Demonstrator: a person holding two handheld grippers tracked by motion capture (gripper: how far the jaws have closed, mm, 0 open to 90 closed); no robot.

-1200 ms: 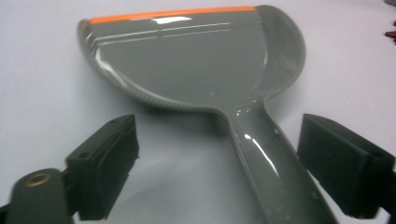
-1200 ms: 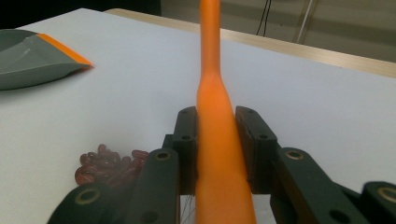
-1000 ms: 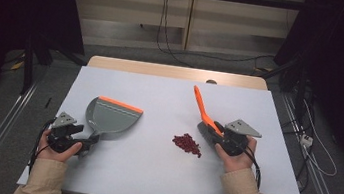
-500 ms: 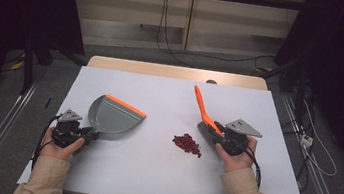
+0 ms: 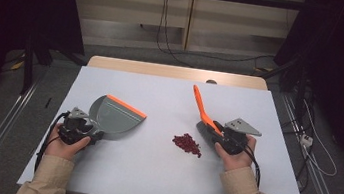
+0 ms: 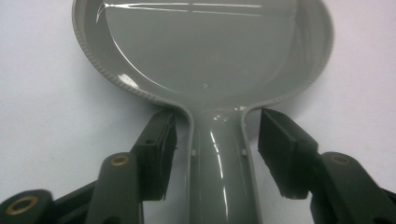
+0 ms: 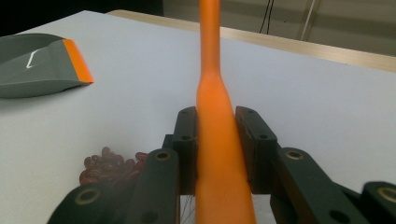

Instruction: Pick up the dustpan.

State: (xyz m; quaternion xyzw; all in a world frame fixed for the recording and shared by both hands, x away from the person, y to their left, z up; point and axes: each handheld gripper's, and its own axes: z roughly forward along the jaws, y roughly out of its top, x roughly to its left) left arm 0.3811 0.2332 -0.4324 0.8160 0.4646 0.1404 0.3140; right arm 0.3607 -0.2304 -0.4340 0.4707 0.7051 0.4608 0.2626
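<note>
The grey dustpan [image 5: 115, 118] lies near the desk's left edge, its handle between the left gripper's [image 6: 212, 154] just-reopened, unclamped jaws, which should close squarely before the right gripper [image 7: 215, 154], clamping the orange brush [image 5: 202, 108], sweeps the beans [image 5: 187, 143].

dustpan [image 6: 205, 60] lip cut off by the top edge, brush [image 7: 215, 140] bristles hidden under the right claw [image 7: 215, 149]

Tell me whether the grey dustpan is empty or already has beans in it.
Empty. The dustpan shows a bare grey tray in the left gripper view, and the red beans lie in a pile on the table.
</note>
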